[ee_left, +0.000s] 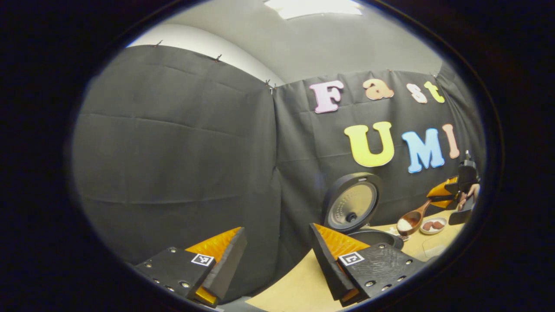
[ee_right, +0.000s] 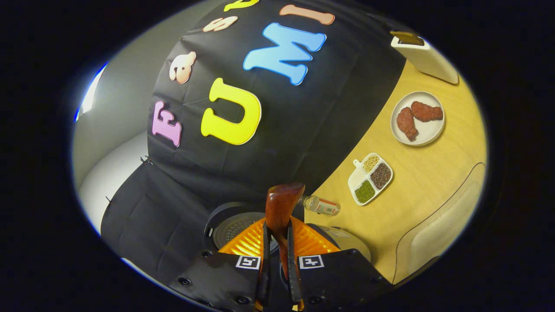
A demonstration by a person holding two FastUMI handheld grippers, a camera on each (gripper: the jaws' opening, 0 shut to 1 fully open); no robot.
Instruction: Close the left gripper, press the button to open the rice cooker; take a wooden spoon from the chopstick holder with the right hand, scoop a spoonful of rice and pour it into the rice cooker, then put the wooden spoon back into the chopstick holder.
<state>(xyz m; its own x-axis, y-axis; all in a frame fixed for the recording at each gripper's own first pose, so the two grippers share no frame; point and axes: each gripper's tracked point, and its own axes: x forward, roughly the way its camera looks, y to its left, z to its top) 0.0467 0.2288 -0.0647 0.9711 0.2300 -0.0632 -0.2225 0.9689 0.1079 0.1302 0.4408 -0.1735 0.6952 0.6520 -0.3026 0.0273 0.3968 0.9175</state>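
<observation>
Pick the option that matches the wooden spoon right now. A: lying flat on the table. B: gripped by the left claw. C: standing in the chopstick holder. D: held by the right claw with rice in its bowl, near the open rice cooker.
D: in the left gripper view the right claw holds the wooden spoon, white rice in its bowl, beside the rice cooker with its lid up.

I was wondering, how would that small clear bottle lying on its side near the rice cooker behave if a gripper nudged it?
The small clear bottle lies on its side on the smooth wooden table, so it would probably roll. It looks light for its size, so a slight push might send it far. If glass, it may be fragile and slippery; the material is hard to confirm.
</observation>
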